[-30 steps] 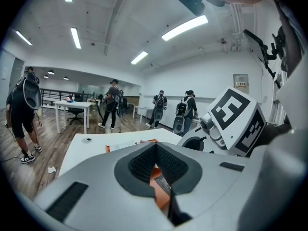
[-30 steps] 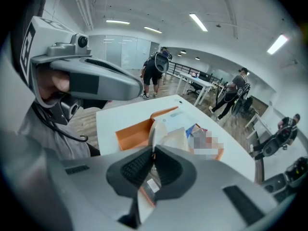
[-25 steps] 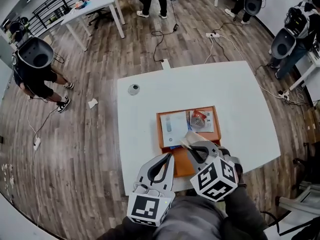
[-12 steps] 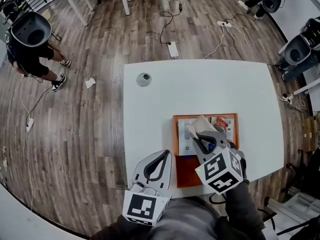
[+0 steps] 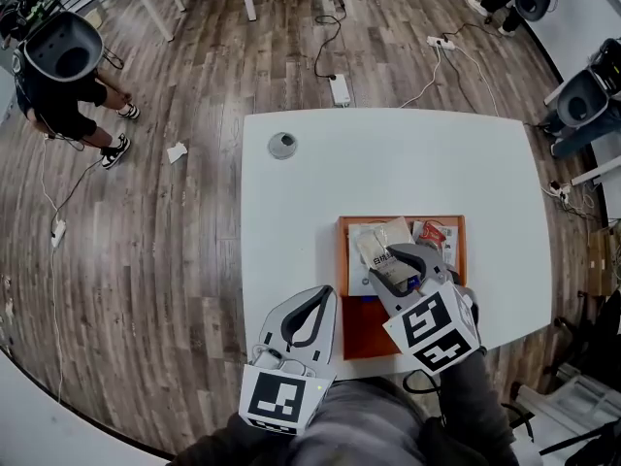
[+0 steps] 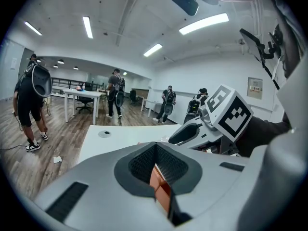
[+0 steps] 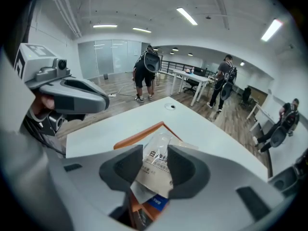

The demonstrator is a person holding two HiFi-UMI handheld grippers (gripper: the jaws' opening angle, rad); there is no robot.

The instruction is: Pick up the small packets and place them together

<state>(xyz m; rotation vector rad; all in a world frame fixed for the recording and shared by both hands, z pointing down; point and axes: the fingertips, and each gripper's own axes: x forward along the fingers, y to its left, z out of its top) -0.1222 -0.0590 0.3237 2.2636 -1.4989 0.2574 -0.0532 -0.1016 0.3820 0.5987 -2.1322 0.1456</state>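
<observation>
An orange tray (image 5: 342,260) lies on the white table (image 5: 291,221) in front of me. A pale packet with dark print (image 5: 381,249) rests in it on other packets, with a red packet (image 5: 433,233) to its right. My right gripper (image 5: 396,260) hangs over the pale packet (image 7: 159,160). Its jaws have just been opening; the packet lies in the gap and the pads stand clear of it. A blue-labelled packet (image 7: 156,202) peeks out beneath. My left gripper (image 5: 323,297) hovers shut and empty at the tray's near left corner, and the tray (image 6: 159,189) shows through its fingers.
A small round grey object (image 5: 282,145) sits near the table's far left corner. Cables and a power strip (image 5: 341,90) lie on the wooden floor beyond. A person (image 5: 63,76) stands at the far left, others at the far right. A scrap of paper (image 5: 177,151) is on the floor.
The right gripper carried the pale packet forward over the tray and down, then its jaws spread and the packet now lies on the others. The left gripper moved along beside it.
</observation>
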